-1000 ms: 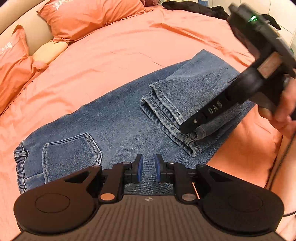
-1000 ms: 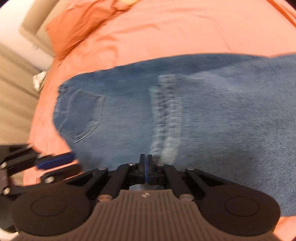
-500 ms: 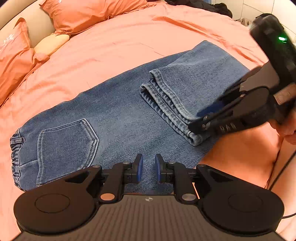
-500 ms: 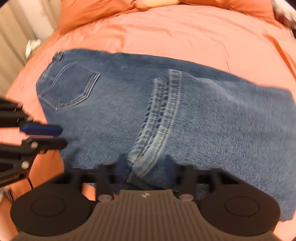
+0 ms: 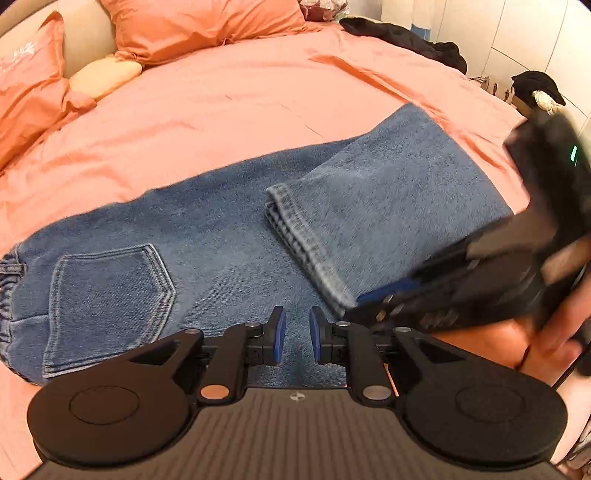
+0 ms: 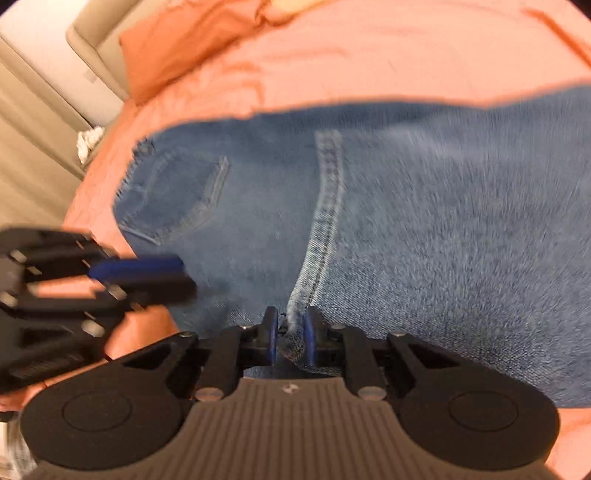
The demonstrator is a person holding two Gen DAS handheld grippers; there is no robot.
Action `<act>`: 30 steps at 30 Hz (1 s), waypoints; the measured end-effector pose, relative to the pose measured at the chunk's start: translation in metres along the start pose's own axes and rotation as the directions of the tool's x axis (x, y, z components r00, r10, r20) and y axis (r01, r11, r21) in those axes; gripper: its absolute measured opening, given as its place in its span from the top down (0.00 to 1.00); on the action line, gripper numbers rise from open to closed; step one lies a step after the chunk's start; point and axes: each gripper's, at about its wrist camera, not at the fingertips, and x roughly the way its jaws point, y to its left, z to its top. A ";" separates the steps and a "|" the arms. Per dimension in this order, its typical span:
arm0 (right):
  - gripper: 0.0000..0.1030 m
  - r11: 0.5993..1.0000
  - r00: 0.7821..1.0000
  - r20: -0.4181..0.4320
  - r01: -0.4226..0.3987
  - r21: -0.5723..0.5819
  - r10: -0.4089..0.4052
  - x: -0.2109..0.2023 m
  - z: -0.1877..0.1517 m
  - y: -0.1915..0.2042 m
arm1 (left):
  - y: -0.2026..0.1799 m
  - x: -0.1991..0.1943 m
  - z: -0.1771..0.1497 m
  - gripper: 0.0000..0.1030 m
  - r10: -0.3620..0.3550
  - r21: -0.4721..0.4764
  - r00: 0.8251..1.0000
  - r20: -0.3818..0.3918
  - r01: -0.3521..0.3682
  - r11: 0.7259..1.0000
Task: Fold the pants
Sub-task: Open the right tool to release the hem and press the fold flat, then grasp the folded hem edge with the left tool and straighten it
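Blue jeans [image 5: 207,236] lie on the orange bed, back pocket [image 5: 107,295] at the left, the legs folded over so the hems [image 5: 303,240] rest across the middle. My left gripper [image 5: 294,334] is slightly open and empty, just above the jeans' near edge. My right gripper [image 6: 290,338] has its fingers closed around the near corner of the hem [image 6: 295,325]; it shows in the left wrist view [image 5: 373,301] at the hem's near end. The left gripper [image 6: 155,275] appears at the left of the right wrist view.
Orange pillows [image 5: 192,26] and a yellow cushion [image 5: 103,74] lie at the head of the bed. Dark clothes [image 5: 406,40] sit at the far right edge. The bed's near edge and floor [image 6: 33,140] are to the left in the right wrist view.
The right gripper dropped to the hem's near corner and its fingers narrowed onto it. The left gripper stayed slightly open and drew back a little.
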 end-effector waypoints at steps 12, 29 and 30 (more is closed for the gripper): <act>0.65 0.982 0.992 0.096 0.102 -0.160 -0.087 -0.033 -0.001 0.011 | 0.005 0.028 0.027 0.60 -0.061 -0.125 0.998 0.025 0.063 0.990; 0.76 0.887 0.877 0.228 0.452 -0.097 -0.422 -0.134 0.033 -0.135 | 0.019 0.113 0.065 0.54 -0.072 -0.378 0.997 0.022 0.075 0.923; 0.76 0.888 0.879 0.223 0.449 -0.095 -0.421 -0.133 0.033 -0.142 | 0.018 0.112 0.064 0.67 -0.055 -0.375 0.998 0.029 0.061 0.925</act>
